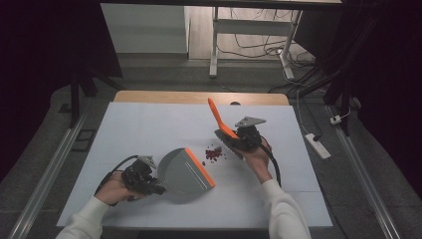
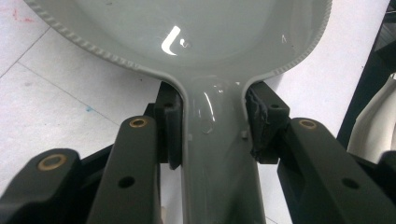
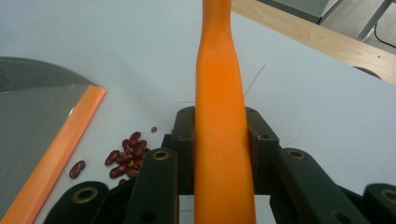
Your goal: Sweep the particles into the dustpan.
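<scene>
My left gripper (image 1: 149, 181) is clamped on the grey handle of the dustpan (image 1: 186, 172), both pads pressing its sides. In the left gripper view the handle runs down out of the bottom edge and the pan's far part is cut off at the top, so its orange lip (image 1: 200, 168) cannot be seen there. My right gripper (image 1: 234, 137) is clamped on the orange brush handle (image 1: 219, 119), which rises between the jaws and leaves the right gripper view at both top and bottom; the bristle end is hidden under the gripper. The dustpan lies flat on the white table (image 1: 149, 124), its orange lip facing the pile of red beans (image 1: 214, 153). The beans sit between the lip and my right gripper, just beside both. One bean (image 3: 77, 169) lies apart, nearest the lip.
</scene>
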{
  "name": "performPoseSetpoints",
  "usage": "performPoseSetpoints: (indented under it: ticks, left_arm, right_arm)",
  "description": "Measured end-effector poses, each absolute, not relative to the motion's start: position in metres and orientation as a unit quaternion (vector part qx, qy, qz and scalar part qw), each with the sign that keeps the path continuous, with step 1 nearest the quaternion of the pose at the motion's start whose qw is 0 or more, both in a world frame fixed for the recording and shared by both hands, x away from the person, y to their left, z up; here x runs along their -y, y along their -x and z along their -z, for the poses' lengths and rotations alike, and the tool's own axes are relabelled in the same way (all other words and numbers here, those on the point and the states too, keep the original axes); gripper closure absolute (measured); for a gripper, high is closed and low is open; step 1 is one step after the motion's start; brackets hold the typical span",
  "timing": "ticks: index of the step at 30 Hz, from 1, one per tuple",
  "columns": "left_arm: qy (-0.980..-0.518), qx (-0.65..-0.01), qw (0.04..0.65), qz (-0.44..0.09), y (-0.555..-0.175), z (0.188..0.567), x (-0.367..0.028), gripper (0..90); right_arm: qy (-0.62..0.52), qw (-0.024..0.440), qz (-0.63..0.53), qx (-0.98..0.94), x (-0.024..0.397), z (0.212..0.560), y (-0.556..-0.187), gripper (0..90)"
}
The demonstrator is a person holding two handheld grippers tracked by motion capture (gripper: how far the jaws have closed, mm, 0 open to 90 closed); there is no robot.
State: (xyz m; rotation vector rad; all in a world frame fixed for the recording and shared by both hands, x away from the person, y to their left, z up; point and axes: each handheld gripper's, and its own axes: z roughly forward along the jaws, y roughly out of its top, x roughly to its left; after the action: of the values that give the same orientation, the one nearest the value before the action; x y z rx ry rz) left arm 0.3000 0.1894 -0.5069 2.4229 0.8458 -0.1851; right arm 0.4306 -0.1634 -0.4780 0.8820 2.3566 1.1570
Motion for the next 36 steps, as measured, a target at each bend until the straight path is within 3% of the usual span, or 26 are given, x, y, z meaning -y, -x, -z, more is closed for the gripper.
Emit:
performPoseSetpoints:
  ticks: [36]
  left_arm:
    - [-0.902, -0.321, 0.279, 0.071, -0.302, 0.508, -0.190, 61.5]
  right_arm:
    - [-0.294, 0.177, -0.378, -0.860, 0.142, 0.491, -0.433, 70.2]
